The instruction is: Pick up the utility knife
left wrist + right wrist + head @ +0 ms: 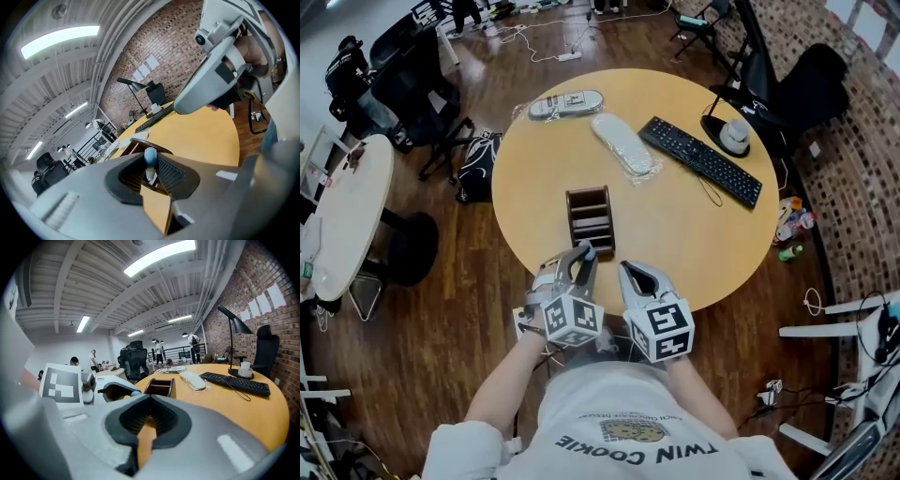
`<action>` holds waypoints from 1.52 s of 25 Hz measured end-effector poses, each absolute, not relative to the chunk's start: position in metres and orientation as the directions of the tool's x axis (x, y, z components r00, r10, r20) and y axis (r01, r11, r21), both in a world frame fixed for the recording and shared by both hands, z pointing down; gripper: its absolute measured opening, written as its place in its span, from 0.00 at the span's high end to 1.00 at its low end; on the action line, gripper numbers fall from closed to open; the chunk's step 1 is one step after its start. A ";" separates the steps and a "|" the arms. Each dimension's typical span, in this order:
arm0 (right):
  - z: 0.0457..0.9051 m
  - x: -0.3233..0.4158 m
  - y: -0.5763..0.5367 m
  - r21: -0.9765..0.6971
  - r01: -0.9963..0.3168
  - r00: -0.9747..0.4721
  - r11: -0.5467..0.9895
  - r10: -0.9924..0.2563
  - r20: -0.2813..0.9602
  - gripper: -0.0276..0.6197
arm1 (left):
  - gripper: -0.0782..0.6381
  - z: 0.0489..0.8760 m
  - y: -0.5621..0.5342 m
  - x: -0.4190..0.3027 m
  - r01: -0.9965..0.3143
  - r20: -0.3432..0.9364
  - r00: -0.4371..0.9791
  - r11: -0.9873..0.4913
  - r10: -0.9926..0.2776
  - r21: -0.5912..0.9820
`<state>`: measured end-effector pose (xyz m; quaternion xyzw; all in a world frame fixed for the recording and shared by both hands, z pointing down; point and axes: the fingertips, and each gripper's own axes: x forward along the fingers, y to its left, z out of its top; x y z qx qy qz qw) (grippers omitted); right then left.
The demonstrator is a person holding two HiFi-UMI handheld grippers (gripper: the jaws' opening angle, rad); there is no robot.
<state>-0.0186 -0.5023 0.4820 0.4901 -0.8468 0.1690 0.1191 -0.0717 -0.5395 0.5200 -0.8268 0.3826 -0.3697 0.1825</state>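
Note:
A slim utility knife (150,161) with a pale blue-grey end stands between the ribbed pads of my left gripper (151,172), which is shut on it just above the round wooden table (675,234). Seen from the head view, my left gripper (586,253) hovers at the table's near edge, right in front of a dark wooden organizer (589,220); the knife itself is hidden there. Beside it on the right, my right gripper (630,272) is shut with nothing in it. The right gripper view shows its jaws (150,420) together and the organizer (160,386) ahead.
A black keyboard (698,159) lies at the table's far right, with a desk lamp base and a cup (734,136) behind it. Two bagged items (565,103) (623,142) lie at the back. Office chairs (412,94) and a white table (347,216) stand to the left.

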 end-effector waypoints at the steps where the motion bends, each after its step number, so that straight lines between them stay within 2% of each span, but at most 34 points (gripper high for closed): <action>1: 0.480 -0.017 -0.498 -0.170 -0.867 -0.496 0.468 -0.788 0.364 0.95 | 0.79 0.516 -0.535 -0.071 -0.515 0.464 0.431 -0.633 -0.774 -0.578; 23: 0.453 0.021 -0.415 -0.156 -0.798 -0.599 0.582 -0.741 0.302 0.95 | 0.79 0.464 -0.440 -0.032 -0.772 0.346 0.353 -0.480 -0.869 -0.417; 38: 0.448 0.038 -0.322 -0.175 -0.759 -0.650 0.628 -0.710 0.272 0.95 | 0.79 0.445 -0.329 -0.014 -0.876 0.341 0.305 -0.402 -0.889 -0.265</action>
